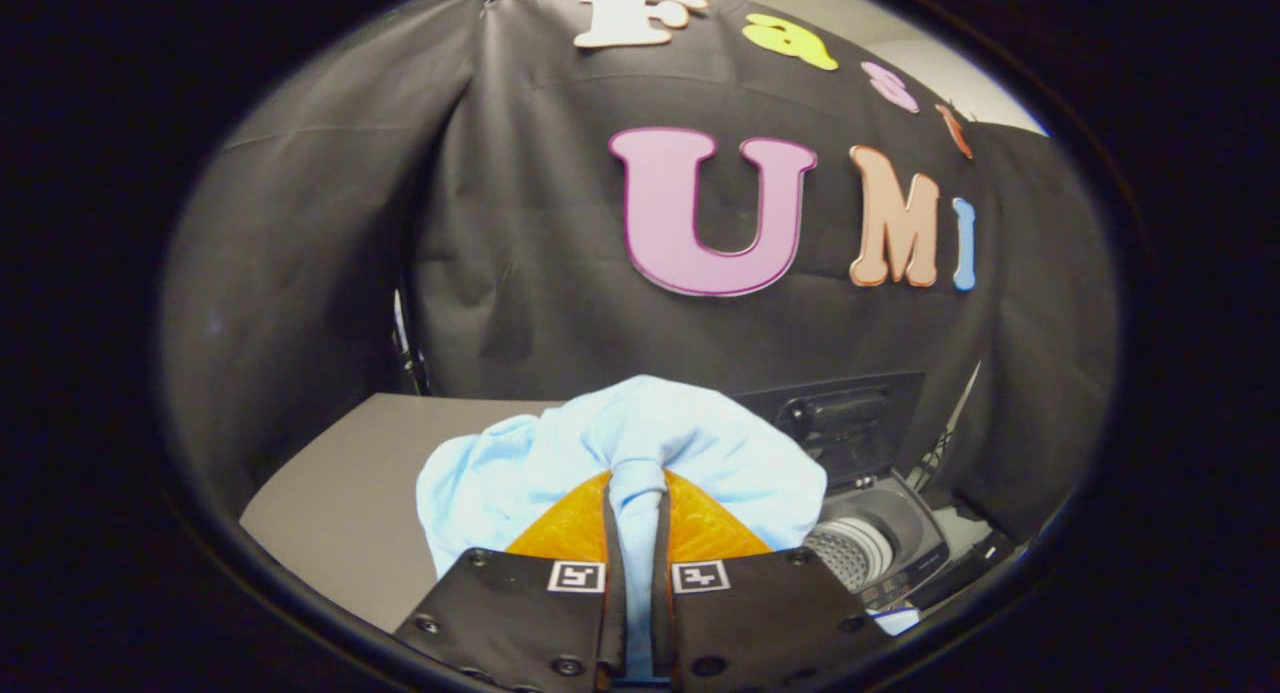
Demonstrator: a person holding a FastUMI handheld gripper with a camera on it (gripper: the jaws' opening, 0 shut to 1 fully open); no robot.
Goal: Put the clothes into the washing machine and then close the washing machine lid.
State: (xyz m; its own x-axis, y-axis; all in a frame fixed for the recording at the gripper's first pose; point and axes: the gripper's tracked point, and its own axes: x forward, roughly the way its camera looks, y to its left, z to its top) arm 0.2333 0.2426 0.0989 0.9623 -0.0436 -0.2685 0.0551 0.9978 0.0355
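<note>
I had my gripper (636, 493) closed down on a fold of the light blue garment (640, 443), both fingers pressing a narrow strip of cloth between them while the rest of it bunched up loosely just ahead of and around the fingertips. The small washing machine (880, 543) sat beyond the garment and off to its right, its lid (845, 418) standing up at the back and the perforated drum (850, 553) open and showing below. The grey table (340, 493) stretched away to the washing machine's left. As I judged it, the cloth was lifted clear and the carry toward the drum was the step in hand. My worry was that I held only a thin pinch, so the loose bulk could slip free before I reached the machine. The hanging folds might also drape over the washing machine's rim instead of dropping inside, and a trailing edge there could keep the lid from closing. The bundle hid much of the opening from me, which made aiming harder.
</note>
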